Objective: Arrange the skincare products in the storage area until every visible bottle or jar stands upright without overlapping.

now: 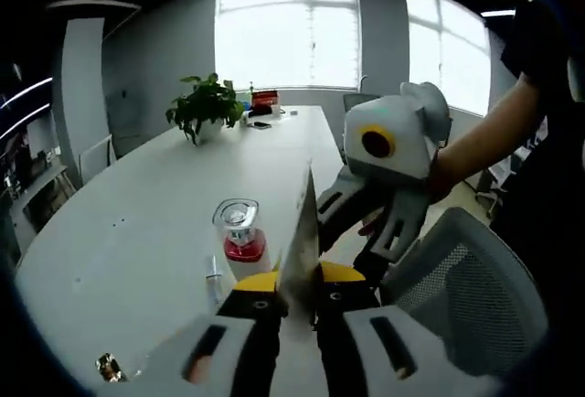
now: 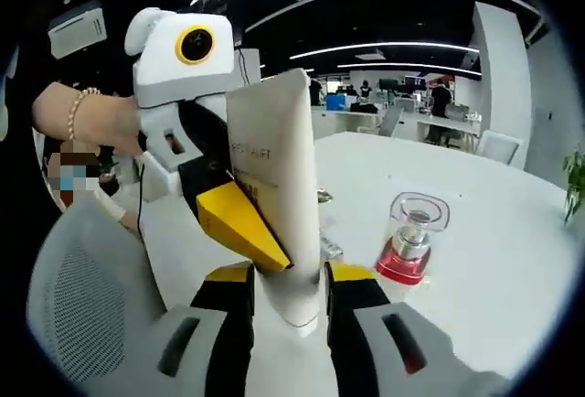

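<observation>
Both claws clamp the white tube (image 2: 279, 187) over a white table (image 1: 137, 223) in an office.

The white tube (image 2: 274, 187) looks like smooth, matt plastic. The bottle (image 2: 409, 246) has a clear, glossy cap over a red base. The tabletop (image 1: 137, 223) is smooth and matt white. The chair back (image 1: 462, 278) is grey woven mesh.
</observation>
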Tool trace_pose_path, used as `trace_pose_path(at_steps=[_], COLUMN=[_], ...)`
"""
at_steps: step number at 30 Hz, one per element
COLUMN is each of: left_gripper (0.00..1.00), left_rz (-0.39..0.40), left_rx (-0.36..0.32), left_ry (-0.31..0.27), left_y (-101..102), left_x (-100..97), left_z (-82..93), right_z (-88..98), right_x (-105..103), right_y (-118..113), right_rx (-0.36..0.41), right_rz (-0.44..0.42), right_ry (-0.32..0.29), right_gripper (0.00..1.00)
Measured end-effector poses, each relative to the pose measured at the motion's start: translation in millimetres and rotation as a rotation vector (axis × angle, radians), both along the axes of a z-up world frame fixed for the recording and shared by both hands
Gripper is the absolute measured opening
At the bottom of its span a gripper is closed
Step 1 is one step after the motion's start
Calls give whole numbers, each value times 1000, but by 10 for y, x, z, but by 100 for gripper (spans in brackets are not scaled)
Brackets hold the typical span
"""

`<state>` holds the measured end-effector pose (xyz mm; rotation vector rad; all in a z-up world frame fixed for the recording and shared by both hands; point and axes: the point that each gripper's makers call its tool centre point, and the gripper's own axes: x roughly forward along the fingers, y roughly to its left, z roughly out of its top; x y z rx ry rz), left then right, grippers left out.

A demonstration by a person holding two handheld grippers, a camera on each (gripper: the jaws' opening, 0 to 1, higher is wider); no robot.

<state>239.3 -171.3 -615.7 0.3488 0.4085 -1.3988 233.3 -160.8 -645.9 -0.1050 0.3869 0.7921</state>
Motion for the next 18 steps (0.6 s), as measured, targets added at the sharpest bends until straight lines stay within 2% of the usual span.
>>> trace_pose_path(at_steps=[6, 18], left_gripper=[9, 9], left_rz=[4, 12], left_rx=[-11, -11], left_ry=[-1, -21], left_y=[-17, -70], left_x=[65, 271], left_z=[-110, -304], right_z=[-67, -128], right_x=[-34, -49], right_y=[-191, -407], right_rx=[-4, 7], right_rz=[-55, -135], right_ry=[18, 37], right_gripper=[30, 36])
